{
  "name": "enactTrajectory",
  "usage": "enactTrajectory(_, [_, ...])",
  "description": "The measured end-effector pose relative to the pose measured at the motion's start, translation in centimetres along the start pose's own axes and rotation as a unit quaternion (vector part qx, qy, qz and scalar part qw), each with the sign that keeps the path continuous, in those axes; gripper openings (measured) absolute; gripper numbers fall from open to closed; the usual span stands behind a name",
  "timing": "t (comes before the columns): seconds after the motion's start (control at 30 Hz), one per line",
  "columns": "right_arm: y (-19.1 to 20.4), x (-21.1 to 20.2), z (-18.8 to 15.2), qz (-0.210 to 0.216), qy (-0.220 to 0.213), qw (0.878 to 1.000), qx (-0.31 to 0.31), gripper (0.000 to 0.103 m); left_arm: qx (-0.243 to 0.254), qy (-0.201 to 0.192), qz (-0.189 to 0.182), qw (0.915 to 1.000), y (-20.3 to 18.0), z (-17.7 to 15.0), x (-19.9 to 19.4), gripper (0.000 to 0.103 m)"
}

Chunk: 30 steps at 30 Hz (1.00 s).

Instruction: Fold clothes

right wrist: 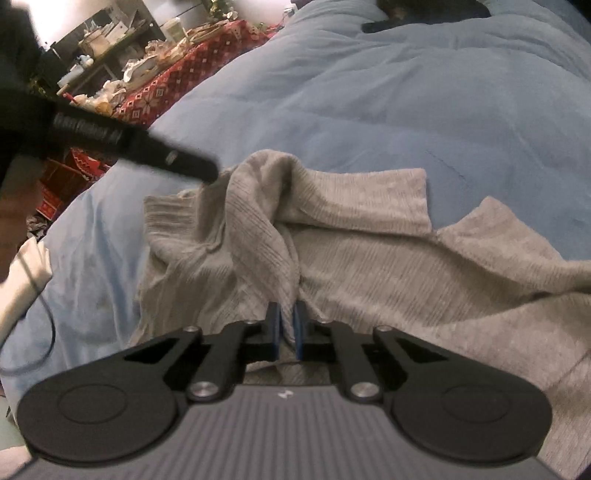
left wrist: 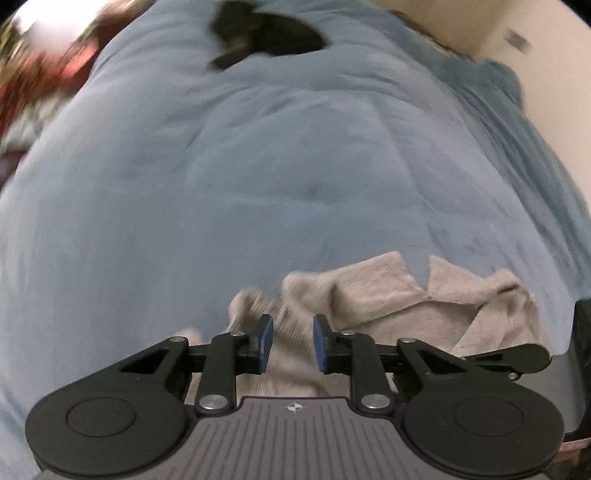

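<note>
Pinching a raised ridge of the grey knit sweater point(right wrist: 332, 251), the right hand-held gripper point(right wrist: 287, 326) has its blue pads drawn almost together, with a fold of the knit caught between them. The sweater lies crumpled on the blue duvet point(right wrist: 369, 103) of the bed, near the edge closest to the person, with its long axis running roughly crosswise to the right gripper's line, one ribbed end toward the left side and the bulk spreading off to the right. From the pinch, the ridge climbs straight ahead toward a peak where the left hand-held gripper point(left wrist: 293, 341) reaches in from the left; in the right wrist view only its dark, blurred body shows there, and whether it touches the knit cannot be told. In the left wrist view its jaws stand at a narrow gap with the sweater lying just under and ahead of them, but the pads do not visibly press on any cloth. The right hand is therefore the one that has the garment, and the coming move likely turns on lifting or drawing that ridge along its length. A dark object point(left wrist: 266, 33) lies well apart near the bed's far edge.
</note>
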State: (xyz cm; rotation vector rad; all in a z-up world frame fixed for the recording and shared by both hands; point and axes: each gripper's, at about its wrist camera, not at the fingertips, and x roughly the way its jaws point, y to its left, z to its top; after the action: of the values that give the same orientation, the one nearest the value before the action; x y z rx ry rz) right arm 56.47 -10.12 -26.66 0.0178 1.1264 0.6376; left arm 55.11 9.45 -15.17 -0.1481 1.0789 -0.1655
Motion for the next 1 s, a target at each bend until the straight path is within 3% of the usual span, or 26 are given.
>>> enactTrajectory(0.17, [-0.3, 0.1, 0.1, 0.003, -0.004, 1.0, 0.011, 0.009, 0.059, 0.026, 0.007, 0.9979, -3.0, 1.5, 2.7, 0.029])
enactTrajectory(0.3, [-0.5, 0.1, 0.0, 0.006, -0.007, 1.0, 0.017, 0.009, 0.05, 0.068, 0.048, 0.9952, -3.0, 2.0, 5.7, 0.029])
enactTrajectory(0.33, [-0.6, 0.0, -0.1, 0.006, -0.008, 1.0, 0.017, 0.008, 0.037, 0.076, 0.051, 0.9951, -2.7, 2.2, 6.5, 0.023])
enactTrajectory(0.37, [-0.7, 0.0, -0.2, 0.006, -0.008, 1.0, 0.018, 0.008, 0.025, 0.08, 0.056, 0.9949, -2.5, 2.3, 6.9, 0.009])
enactTrajectory(0.43, [-0.7, -0.1, -0.2, 0.004, -0.008, 1.0, 0.017, 0.004, 0.001, 0.083, 0.062, 0.9946, -1.8, 2.5, 7.0, 0.005])
enactTrajectory(0.6, [0.3, -1.0, -0.3, -0.015, -0.014, 0.999, -0.032, 0.003, -0.072, 0.06, 0.016, 0.9955, 0.0, 4.4, 3.5, 0.004])
enactTrajectory(0.77, [2.1, -2.3, -0.7, -0.074, -0.032, 0.991, -0.104, 0.004, -0.141, 0.052, -0.049, 0.9874, 2.4, 5.6, 0.9, 0.004])
enactTrajectory(0.87, [2.0, -2.4, -0.9, -0.079, -0.032, 0.991, -0.098, 0.005, -0.169, 0.065, -0.071, 0.9808, 3.2, 5.7, 2.0, 0.004])
enactTrajectory(1.0, [0.4, -5.3, -1.4, -0.063, -0.072, 0.994, -0.043, 0.017, -0.153, 0.06, -0.07, 0.984, 2.5, 5.6, 2.2, 0.015])
